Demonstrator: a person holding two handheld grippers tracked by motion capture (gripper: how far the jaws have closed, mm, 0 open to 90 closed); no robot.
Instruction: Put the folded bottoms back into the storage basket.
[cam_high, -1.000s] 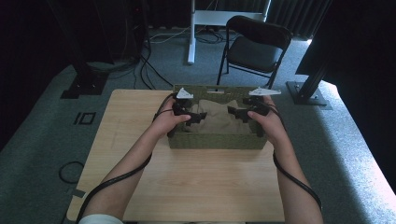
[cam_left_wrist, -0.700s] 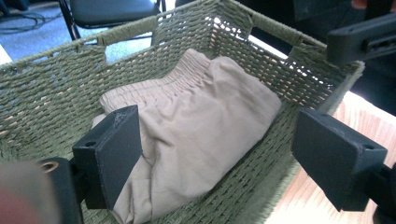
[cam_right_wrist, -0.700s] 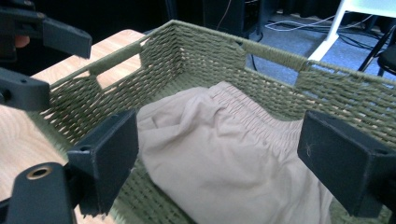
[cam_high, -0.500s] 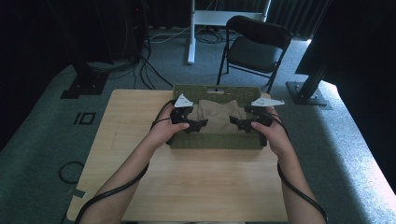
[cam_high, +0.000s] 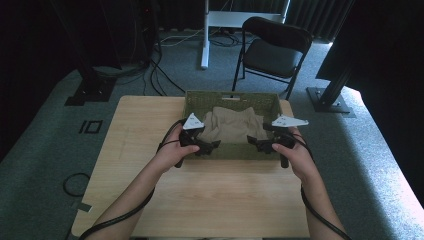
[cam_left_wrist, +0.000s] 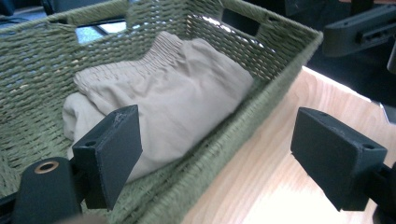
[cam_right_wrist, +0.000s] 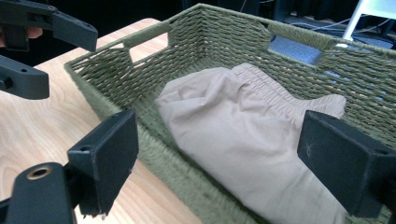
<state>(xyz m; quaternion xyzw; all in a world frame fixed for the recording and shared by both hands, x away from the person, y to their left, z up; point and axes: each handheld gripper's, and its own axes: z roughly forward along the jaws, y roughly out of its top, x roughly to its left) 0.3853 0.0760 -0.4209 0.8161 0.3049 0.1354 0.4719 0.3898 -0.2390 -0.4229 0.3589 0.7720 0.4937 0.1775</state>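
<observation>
**Both grippers poised at the near wall of the basket**

Nearest the person, two forearms reach over the bare wooden table (cam_high: 200, 200). The left gripper (cam_high: 212, 146) and the right gripper (cam_high: 255, 145) sit close together at the near long wall of the green woven basket (cam_high: 230, 151), pointing toward each other. In each gripper view the jaws stand wide apart, one on the inside of that wall and one outside over the table, with nothing pressed between the pads: both are open and hold nothing.

Just beyond the wall, inside the basket, lies a folded beige cloth (cam_left_wrist: 177, 93) with a gathered elastic band along its far edge; it rests on the basket floor, leaning a little toward the near wall. Farther off, past the table, a folding chair (cam_high: 272, 50) stands on the grey floor.

The step in hand looks like either taking hold of the near wall or reaching in for the cloth. To do it well, both grippers should work evenly, so the basket does not twist on the table. If the wall is the aim, seat it deep between the pads before closing. If the cloth, dip past the rim first and pinch a thick fold, not a single layer.
</observation>
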